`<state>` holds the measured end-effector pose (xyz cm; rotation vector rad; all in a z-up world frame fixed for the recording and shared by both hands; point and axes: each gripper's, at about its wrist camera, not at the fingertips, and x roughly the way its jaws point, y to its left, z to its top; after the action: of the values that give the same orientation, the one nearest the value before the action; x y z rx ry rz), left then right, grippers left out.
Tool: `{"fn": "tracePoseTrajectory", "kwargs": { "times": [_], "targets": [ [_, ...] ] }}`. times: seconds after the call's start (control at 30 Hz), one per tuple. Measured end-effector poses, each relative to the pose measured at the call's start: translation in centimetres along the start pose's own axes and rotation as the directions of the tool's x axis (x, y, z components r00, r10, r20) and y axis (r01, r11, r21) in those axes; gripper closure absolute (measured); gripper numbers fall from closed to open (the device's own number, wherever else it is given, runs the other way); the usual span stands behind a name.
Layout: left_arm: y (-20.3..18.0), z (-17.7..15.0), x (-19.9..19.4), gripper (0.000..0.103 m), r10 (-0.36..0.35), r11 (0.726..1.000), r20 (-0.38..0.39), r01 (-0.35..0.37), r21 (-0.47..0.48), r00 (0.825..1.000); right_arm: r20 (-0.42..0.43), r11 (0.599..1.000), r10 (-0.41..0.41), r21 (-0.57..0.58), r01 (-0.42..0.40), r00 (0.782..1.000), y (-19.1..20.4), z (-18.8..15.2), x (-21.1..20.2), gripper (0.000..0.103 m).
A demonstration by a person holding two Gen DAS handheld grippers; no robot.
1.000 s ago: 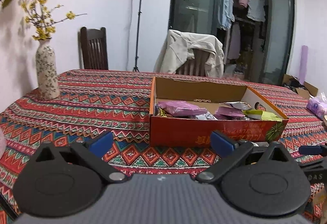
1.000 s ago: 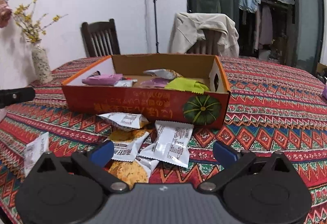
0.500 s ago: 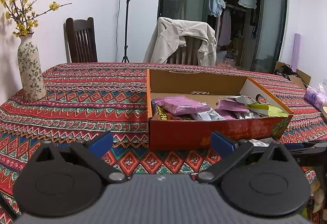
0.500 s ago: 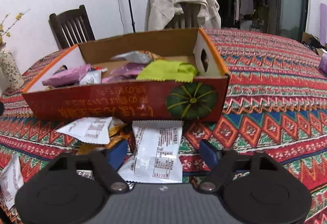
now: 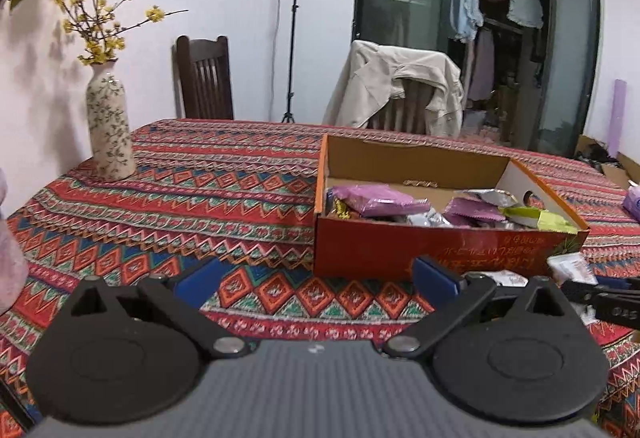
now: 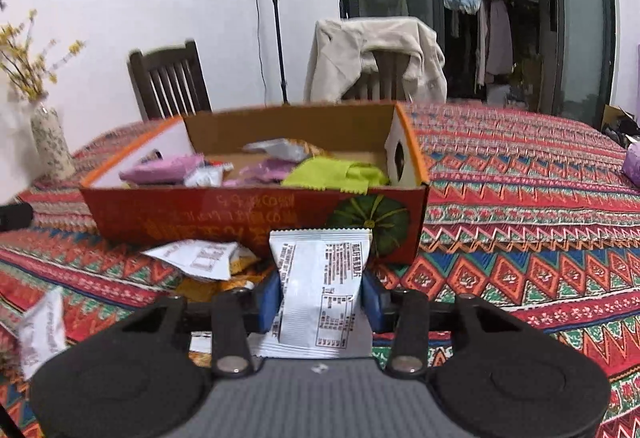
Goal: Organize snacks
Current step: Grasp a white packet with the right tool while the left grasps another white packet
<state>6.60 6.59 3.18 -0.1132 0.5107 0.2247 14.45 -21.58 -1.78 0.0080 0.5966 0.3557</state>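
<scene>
On the worktop (image 6: 520, 198): a red, zigzag-patterned cloth covers it from edge to edge.
Box (image 6: 256, 210): an open red cardboard carton with a green pumpkin printed on its near wall, standing in the middle of the worktop.
Box contents: purple, silver and lime-green snack packets (image 6: 336, 174) lying loose inside.
Right tongs (image 6: 320, 298): the jaws have just been closing, and the blue pads now press both sides of a white snack packet (image 6: 320, 270).
White snack packet: held upright just in front of the box's near wall, its printed label toward the camera.
Loose snacks (image 6: 200, 258): white and orange packets heaped on the cloth against the box front, left of the held one; another white packet (image 6: 42, 330) lies apart toward the left edge.
Left tongs (image 5: 316, 274): spread wide with only cloth between the blue pads, pointing at the box's left end.
Vase (image 5: 109, 130): a patterned vase with yellow sprigs, well left of the box.
Behind the worktop: a dark wooden chair (image 5: 204, 78) and a second chair draped with a beige jacket (image 5: 396, 86).
</scene>
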Motion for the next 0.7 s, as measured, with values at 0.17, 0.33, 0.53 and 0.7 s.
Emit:
{"fn": "tracePoseTrajectory", "kwargs": {
  "times": [0.17,0.33,0.53,0.7],
  "targets": [
    [-0.4,-0.8,-0.7,0.000,0.064,0.998,-0.048,-0.065,-0.021,0.997,0.027,0.999,0.033,-0.007,-0.032,0.999,-0.3,-1.0,-1.7,0.061],
    [-0.5,-2.2,-0.4,0.000,0.079,0.994,-0.134,-0.088,-0.060,0.988,0.032,0.998,0.064,-0.028,-0.063,0.997,0.1,-1.9,-2.6,0.061],
    [-1.7,-4.1,1.0,0.000,0.123,0.990,-0.211,-0.136,-0.046,0.970,0.042,0.996,0.087,-0.018,-0.086,0.995,0.3,-2.5,-3.2,0.061],
    [-2.0,-5.3,2.2,0.000,0.168,0.981,-0.253,-0.188,-0.055,0.953,0.039,0.996,0.087,-0.023,-0.087,0.995,0.5,-3.0,-3.6,0.061]
  ]
}}
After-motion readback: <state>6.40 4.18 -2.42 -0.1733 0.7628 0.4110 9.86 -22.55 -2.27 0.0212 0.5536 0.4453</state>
